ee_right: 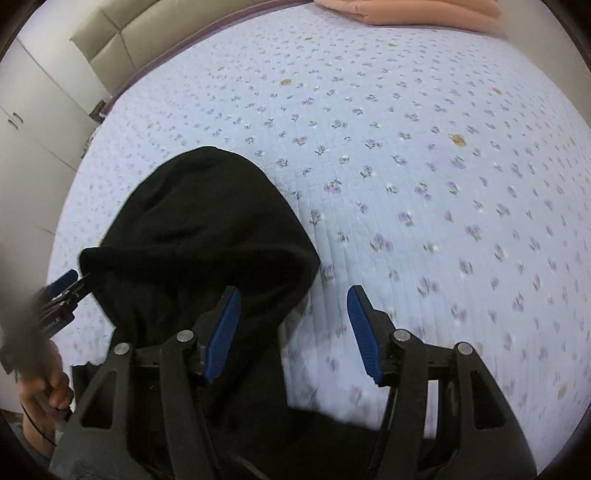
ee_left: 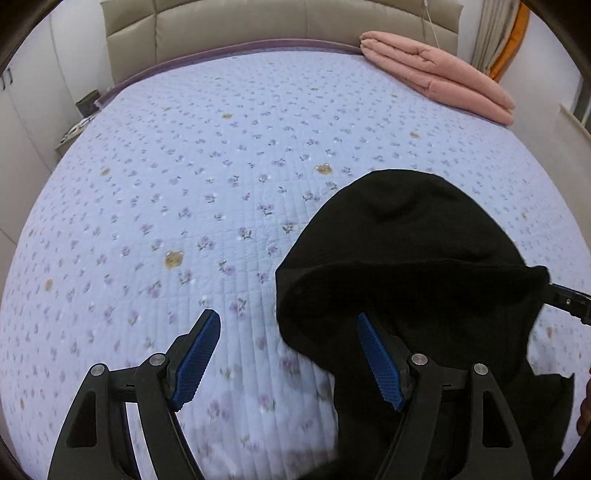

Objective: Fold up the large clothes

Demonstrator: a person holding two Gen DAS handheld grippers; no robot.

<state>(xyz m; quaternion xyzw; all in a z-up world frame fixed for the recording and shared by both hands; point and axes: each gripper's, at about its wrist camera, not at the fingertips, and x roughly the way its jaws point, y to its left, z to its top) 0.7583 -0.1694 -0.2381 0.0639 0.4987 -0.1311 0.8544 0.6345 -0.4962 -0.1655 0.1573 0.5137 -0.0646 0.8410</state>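
Observation:
A black garment (ee_left: 406, 240) with a rounded hood end lies on the lilac flowered quilt (ee_left: 184, 166) near the bed's front edge. My left gripper (ee_left: 288, 315) hangs open above its left border: one blue pad is over the quilt, the other in front of the black cloth. Only quilt shows between them. In the right wrist view the garment (ee_right: 203, 221) is at lower left. My right gripper (ee_right: 293, 291) is open over its right border, with the left pad over cloth and the right pad over the quilt (ee_right: 406, 147). Neither pad presses the cloth.
A folded pink blanket (ee_left: 436, 74) lies at the bed's far right corner, against the beige padded headboard (ee_left: 258, 26). White wardrobe doors (ee_right: 29, 110) and a small nightstand (ee_left: 74, 129) stand to the left. A hand (ee_right: 55, 387) holds the left gripper at lower left.

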